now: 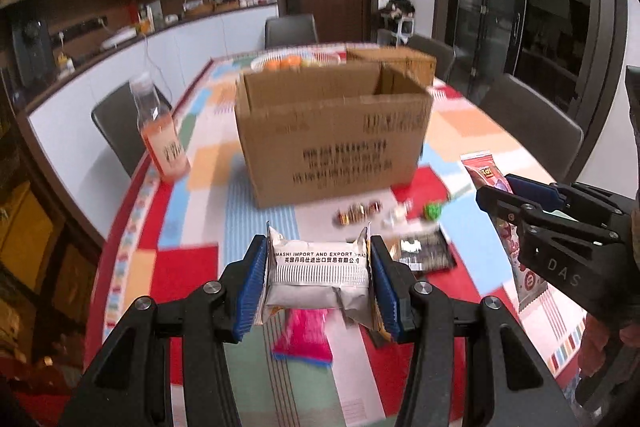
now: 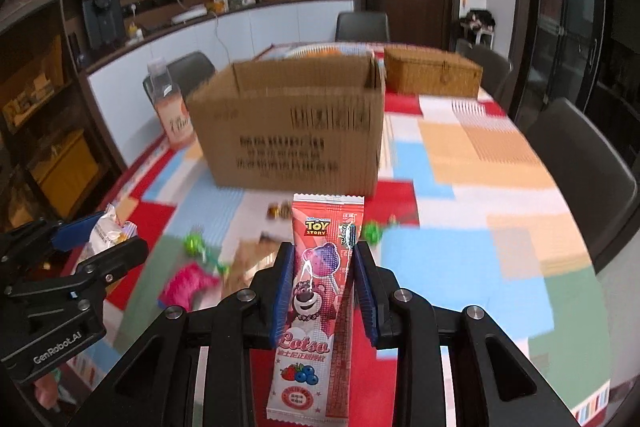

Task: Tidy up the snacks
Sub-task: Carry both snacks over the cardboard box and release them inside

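My left gripper [image 1: 318,253] is shut on a silver snack packet [image 1: 318,279] with printed text, held above the table. My right gripper [image 2: 322,259] is shut on a long red Toy Story Lotso lolly packet [image 2: 316,291], which stands upright between the blue pads. An open cardboard box [image 1: 332,131] stands on the table ahead of both grippers, also seen as the box [image 2: 292,127] in the right wrist view. The right gripper [image 1: 496,193] shows at the right of the left wrist view, the left gripper [image 2: 100,235] at the left of the right wrist view.
Loose snacks lie on the patchwork tablecloth [image 1: 192,259]: small wrapped sweets [image 1: 358,213], a green sweet [image 1: 432,211], a dark packet [image 1: 426,253], a pink packet [image 1: 304,331]. A bottle [image 1: 160,131] stands left of the box, a wicker basket [image 2: 432,71] behind it. Dark chairs ring the table.
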Tool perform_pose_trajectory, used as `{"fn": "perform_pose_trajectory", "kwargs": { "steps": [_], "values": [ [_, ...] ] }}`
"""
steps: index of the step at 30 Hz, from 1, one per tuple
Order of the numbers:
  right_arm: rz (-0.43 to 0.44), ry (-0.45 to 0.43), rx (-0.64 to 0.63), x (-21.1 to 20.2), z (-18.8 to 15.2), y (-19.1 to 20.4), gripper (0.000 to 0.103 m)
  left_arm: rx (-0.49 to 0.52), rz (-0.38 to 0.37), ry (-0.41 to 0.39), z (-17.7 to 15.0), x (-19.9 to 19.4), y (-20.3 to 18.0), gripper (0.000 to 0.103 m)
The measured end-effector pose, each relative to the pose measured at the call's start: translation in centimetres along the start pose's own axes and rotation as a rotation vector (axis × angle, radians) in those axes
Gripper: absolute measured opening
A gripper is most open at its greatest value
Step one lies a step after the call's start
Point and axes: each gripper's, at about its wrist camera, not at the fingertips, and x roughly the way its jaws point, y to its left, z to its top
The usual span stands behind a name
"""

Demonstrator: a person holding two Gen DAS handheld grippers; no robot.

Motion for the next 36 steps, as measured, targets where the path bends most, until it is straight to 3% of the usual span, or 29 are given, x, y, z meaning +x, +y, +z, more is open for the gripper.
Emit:
{"fn": "perform_pose_trajectory", "kwargs": {
  "steps": [6,21,29,36],
  "values": [
    [-0.026,-0.082,-0.018,0.5,3.6,-0.2,0.031,0.006,0.014,-0.066,3.5,0.6,0.7,0.049],
    [0.04,-0.141,-0.032,4.3,12.2,-0.1,0.031,0.056,0.07,-0.178,12.1,3.3,1.8,0.049],
    [0.047,-0.115,-0.044,7.8,16.8,0.0,0.031,0.048,0.007,-0.121,16.2,7.3,3.5,0.05],
    [0.018,-0.066,-0.04,11.9,19.4,-0.8,0.031,0.058,0.037,-0.075,18.1,11.2,4.2,0.05]
  ]
}}
